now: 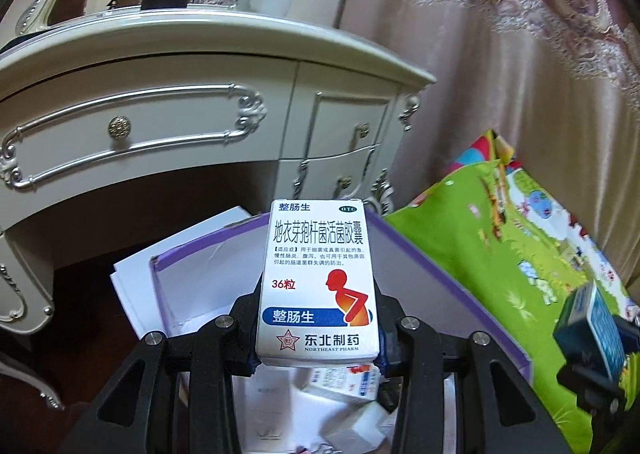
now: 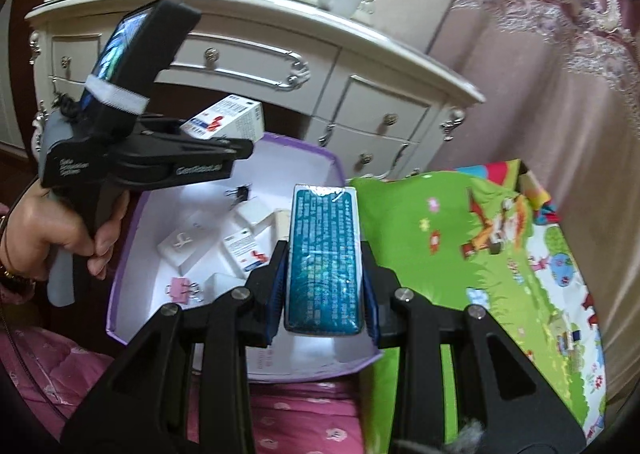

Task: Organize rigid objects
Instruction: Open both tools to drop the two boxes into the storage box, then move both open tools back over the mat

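Our left tongs [image 1: 318, 350] are clamped on a white medicine box [image 1: 318, 282] printed with a red figure, held above the purple-rimmed box [image 1: 452, 286] that sits directly below and ahead of them. Our right tongs [image 2: 324, 318] are clamped on a teal foil-wrapped box [image 2: 324, 258], just right of the left tongs and over the near right part of that open box. Below them lie small white cartons [image 2: 188, 250] and a pink binder clip [image 2: 180, 288].

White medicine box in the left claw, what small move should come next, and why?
Probably lower the white medicine box further into the purple-rimmed box before letting go: the left claw holds it above the box's white floor, where other small boxes already lie.
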The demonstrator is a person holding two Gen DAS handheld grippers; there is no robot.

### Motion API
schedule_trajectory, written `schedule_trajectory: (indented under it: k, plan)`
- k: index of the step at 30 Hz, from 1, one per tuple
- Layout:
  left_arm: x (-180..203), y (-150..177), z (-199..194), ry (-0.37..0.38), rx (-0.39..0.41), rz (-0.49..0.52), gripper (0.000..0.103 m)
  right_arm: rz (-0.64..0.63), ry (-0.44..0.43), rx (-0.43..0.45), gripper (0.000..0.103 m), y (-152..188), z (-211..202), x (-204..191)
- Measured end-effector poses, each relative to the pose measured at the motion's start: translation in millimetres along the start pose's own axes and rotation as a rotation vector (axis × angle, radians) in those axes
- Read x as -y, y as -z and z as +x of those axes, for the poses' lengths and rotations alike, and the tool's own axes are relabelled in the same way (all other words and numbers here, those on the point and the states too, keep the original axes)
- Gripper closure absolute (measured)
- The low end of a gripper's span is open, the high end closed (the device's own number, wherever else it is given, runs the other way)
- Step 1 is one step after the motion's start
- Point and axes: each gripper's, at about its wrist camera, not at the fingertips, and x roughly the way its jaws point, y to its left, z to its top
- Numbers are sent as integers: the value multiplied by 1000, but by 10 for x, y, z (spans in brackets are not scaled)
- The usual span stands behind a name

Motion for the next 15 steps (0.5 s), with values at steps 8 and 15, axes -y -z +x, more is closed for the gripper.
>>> schedule_trajectory:
  k: [8,15]
  plan:
    - [-87,92,225,-230,-118,-107,18,11,-163,12,47,105,167,-71]
    - [702,-104,73,-141,-7,66,15,222,26,32,24,525,-56,716]
